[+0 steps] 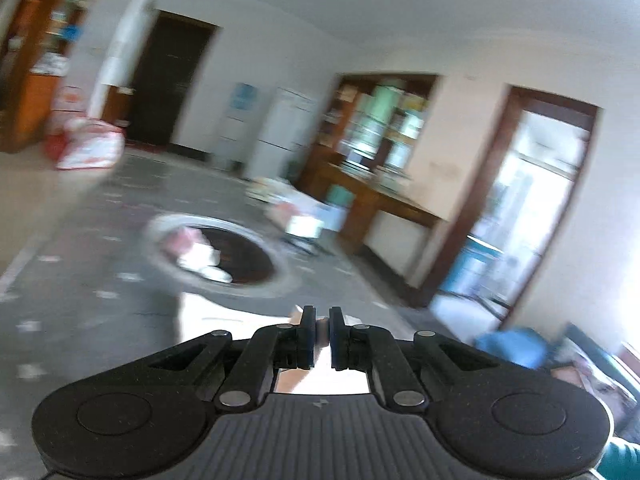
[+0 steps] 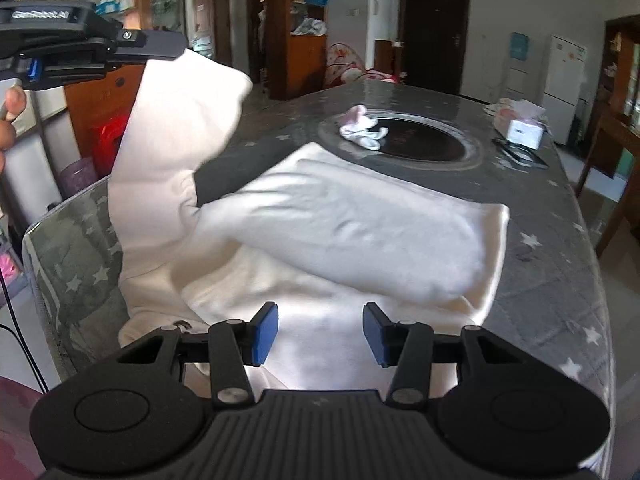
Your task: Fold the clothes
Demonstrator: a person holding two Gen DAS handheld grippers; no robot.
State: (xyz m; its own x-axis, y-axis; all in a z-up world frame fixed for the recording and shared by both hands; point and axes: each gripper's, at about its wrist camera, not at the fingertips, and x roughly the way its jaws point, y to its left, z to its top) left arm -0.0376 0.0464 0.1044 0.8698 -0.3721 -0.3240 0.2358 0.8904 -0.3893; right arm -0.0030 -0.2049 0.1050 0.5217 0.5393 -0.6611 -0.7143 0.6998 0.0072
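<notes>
We see the left gripper [image 1: 322,338] with its blue-padded jaws drawn almost together, pinching a fold of the white garment [image 2: 360,236]; in the left wrist view, which is blurred, a sliver of pale cloth shows between the pads. In the right wrist view that same tool appears at the far left, raised high, with a strip of the garment hanging from it down to the table [image 2: 560,280]. A person's fingertips [image 2: 12,100] show at the left edge beside it.

The right gripper [image 2: 320,334] hovers at the near edge of the table with its jaws spread wide, nothing between them; the cloth lies just beyond and below its pads.

The bulk of the garment lies on the near part of the table, one broad flap folded across toward the right, its far edge close to the rim of a round dark inset [image 2: 416,140] in the tabletop. The table cover is grey with pale stars. On the left rim of that inset sits a small crumpled pink and white cloth [image 2: 362,126]. Farther right, near the table's far corner, stands a white box [image 2: 524,130]. Against the far wall we see a white fridge [image 2: 564,80] and a dark door [image 2: 434,28]
</notes>
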